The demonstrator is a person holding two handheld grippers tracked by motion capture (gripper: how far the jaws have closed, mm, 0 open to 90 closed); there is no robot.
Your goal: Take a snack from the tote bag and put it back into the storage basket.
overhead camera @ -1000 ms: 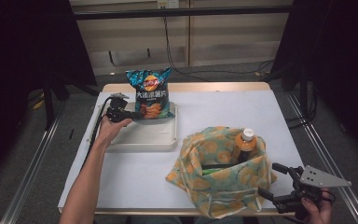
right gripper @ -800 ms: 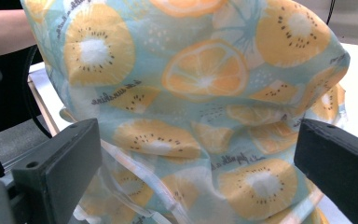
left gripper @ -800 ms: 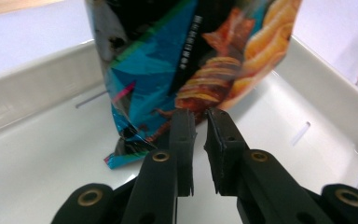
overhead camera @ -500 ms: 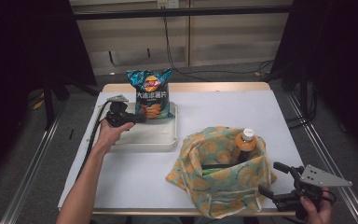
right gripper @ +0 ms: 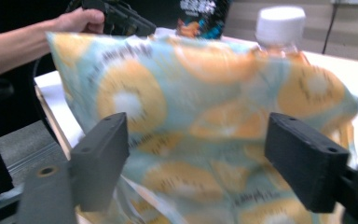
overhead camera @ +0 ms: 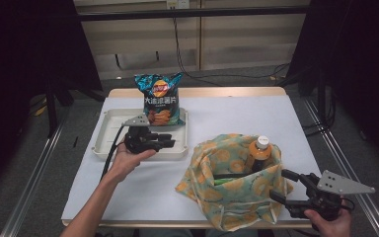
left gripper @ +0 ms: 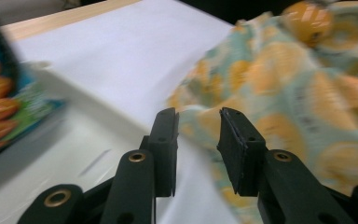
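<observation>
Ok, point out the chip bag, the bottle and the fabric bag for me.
chip bag (overhead camera: 160, 101), high view, middle of its front.
bottle (overhead camera: 261, 142), high view, white cap.
fabric bag (right gripper: 177, 116), right gripper view, its near side.

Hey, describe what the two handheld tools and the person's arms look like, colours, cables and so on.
Both tools are black, each with two flat, block-like jaws on arms fixed by brass-coloured rivets. The left tool carries a small grey three-cornered plate and trails a black cable along the forearm. The right tool has a larger grey three-cornered plate with small holes. The person's forearms are bare, with no sleeves or gloves in sight.
</observation>
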